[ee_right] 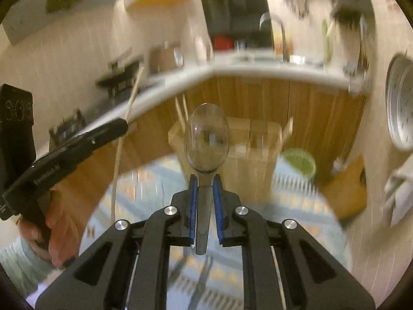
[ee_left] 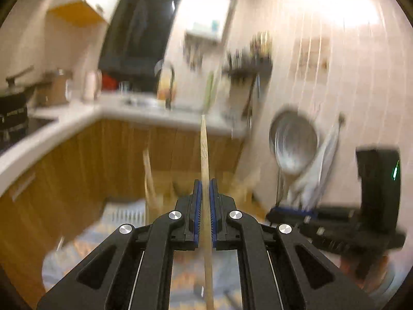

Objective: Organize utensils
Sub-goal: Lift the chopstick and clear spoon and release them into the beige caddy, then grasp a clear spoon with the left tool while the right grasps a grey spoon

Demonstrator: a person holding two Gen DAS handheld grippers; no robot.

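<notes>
Left gripper (ee_left: 205, 183) is clamping a chopstick (ee_left: 204, 139) and right gripper (ee_right: 205, 178) is clamping a spoon (ee_right: 206, 139), both hanging above the table (ee_right: 160, 180), before the wooden holder (ee_right: 253, 139).

Free room is mostly in the middle, above the patterned table (ee_right: 144, 180). Straight ahead a wooden utensil box (ee_right: 253, 142) stands on the table w/ thin sticks (ee_right: 180, 111) rising from it, so passage there is blocked low down. Behind it the cabinet fronts (ee_right: 309, 108) and the white counter edge (ee_right: 258, 73) close the way forward. At right, a green basket (ee_right: 300, 162) sits beside the box; a metal bowl (ee_left: 294, 142) and a cloth (ee_left: 325, 160) hang on the tiled wall, narrow there. Left side is taken by the other gripper's body (ee_right: 64, 149) and the hand (ee_right: 59, 232) holding it. Background is blurred, details unclear.
</notes>
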